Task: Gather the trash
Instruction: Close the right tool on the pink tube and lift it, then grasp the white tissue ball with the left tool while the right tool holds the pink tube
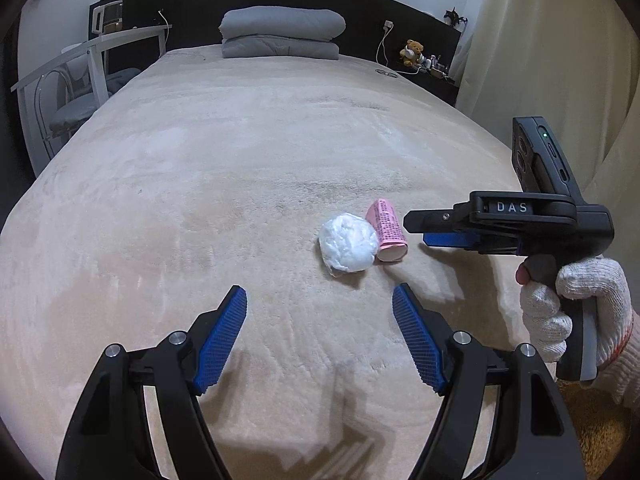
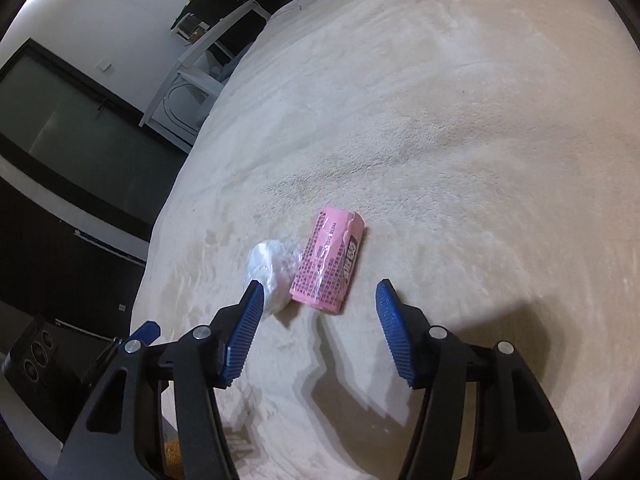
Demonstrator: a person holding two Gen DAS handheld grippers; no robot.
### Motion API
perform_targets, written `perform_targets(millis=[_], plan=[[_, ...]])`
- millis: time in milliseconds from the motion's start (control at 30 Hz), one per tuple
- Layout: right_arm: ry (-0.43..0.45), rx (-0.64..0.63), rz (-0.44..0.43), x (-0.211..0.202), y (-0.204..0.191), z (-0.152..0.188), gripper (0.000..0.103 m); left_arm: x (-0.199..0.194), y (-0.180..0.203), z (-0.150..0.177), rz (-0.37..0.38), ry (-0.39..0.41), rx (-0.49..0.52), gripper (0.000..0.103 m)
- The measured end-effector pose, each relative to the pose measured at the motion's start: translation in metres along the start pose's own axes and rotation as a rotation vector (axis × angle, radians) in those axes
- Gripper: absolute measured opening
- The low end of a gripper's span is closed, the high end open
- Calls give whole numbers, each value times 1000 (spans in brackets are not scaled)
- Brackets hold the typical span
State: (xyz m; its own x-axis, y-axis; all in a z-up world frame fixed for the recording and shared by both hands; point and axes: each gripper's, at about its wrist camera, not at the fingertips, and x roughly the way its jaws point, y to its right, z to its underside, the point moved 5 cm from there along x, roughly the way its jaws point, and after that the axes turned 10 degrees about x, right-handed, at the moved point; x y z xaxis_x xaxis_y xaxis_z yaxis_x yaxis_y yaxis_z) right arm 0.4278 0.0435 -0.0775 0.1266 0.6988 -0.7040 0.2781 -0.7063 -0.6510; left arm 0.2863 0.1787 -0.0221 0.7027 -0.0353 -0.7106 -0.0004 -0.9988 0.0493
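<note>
Evidently both pieces are lying touching on the bed (image 1: 240,140): a crumpled white wad (image 1: 348,243), soft and light, and a pink wrapper roll (image 2: 329,260), slippery across its middle. Both grippers' jaws are standing apart, empty.

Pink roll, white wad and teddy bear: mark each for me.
pink roll (image 2: 328,260): right wrist view, middle of its printed wrapper.
white wad (image 1: 349,243): left wrist view, centre of the crumpled ball.
teddy bear (image 1: 413,53): left wrist view, on its body.
</note>
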Motion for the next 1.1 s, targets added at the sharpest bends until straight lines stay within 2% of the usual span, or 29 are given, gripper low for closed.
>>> perform_targets(millis=[67,200,267,333,667,867,1100], plan=[[-10,24,-4,10,1,-6,53,4,-7,0,5,-9,-16,74],[-23,45,-3,24,1,-14,51,5,-14,1,21,-12,-40,74],[-27,54,6,30,2,-15,40,5,-14,1,26,-11,-49,74],[-36,69,14,35,6,-16,36,6,-13,1,30,-14,-51,74],[-23,64,-9,26,12,-14,34,15,-6,-1,27,-22,-45,74],[1,46,-26,7,12,-13,33,24,-8,-4,19,-27,-62,74],[42,4,-20,-25,16,-11,33,43,10,-18,24,-23,-38,74]])
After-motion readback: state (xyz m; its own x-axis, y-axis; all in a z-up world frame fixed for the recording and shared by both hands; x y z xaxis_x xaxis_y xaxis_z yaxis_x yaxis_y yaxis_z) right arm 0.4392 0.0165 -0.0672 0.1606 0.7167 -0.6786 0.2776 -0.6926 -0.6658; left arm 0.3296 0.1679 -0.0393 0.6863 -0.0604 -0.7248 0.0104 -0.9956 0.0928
